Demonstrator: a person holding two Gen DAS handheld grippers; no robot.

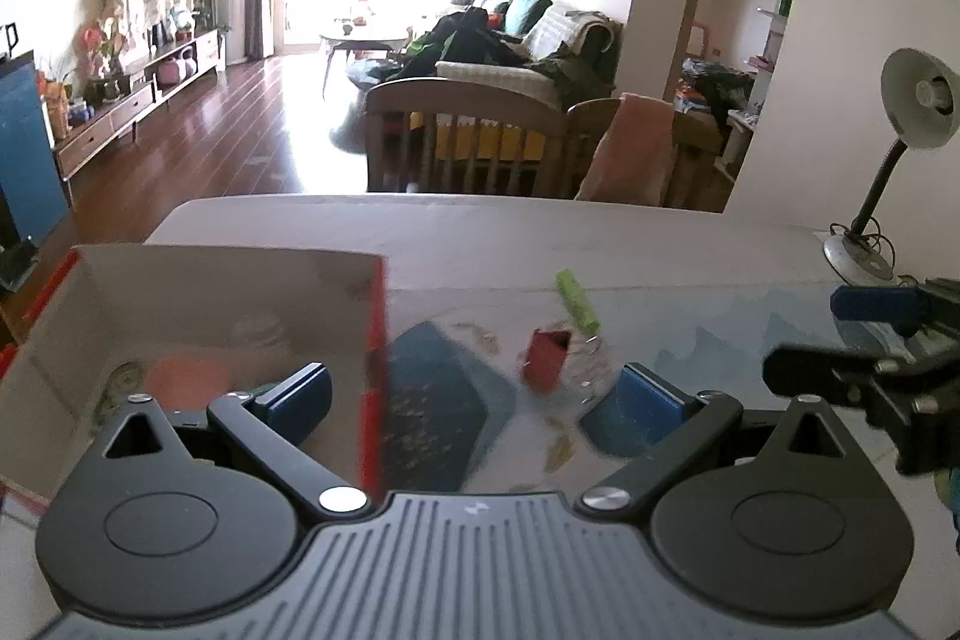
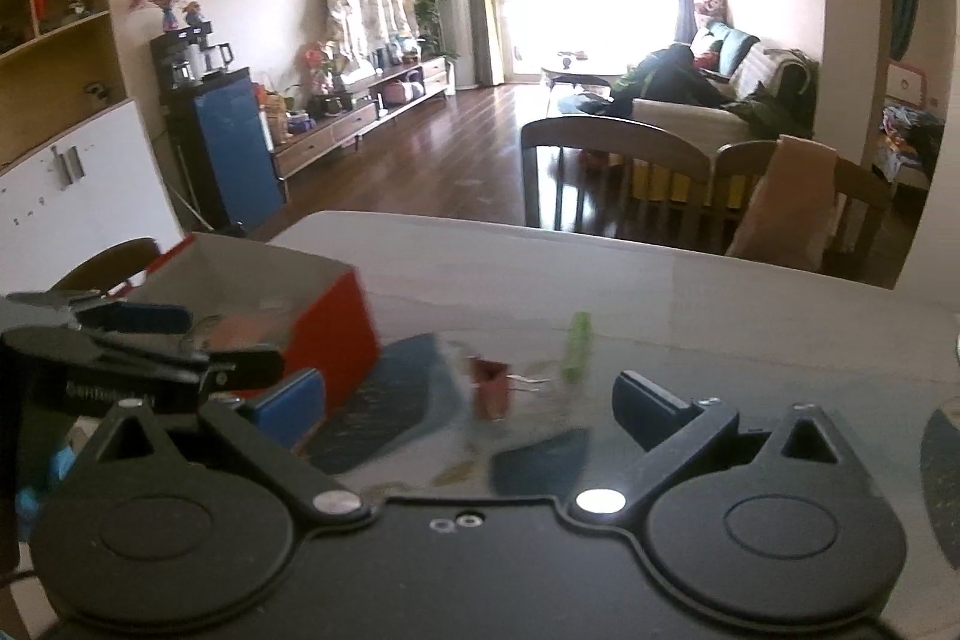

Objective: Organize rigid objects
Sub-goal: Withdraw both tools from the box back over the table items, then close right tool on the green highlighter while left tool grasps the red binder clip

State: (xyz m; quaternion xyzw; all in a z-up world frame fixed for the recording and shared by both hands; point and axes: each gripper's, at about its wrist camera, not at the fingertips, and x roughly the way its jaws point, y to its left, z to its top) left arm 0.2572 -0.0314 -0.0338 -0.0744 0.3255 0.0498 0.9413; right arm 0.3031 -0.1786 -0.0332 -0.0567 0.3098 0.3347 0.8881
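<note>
Left wrist view, left tool (image 1: 474, 394) spread wide, level over table (image 1: 480, 232)

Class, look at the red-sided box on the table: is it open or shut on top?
Open. The box has no lid on; its pale inner walls and things lying on its floor show from above.
</note>
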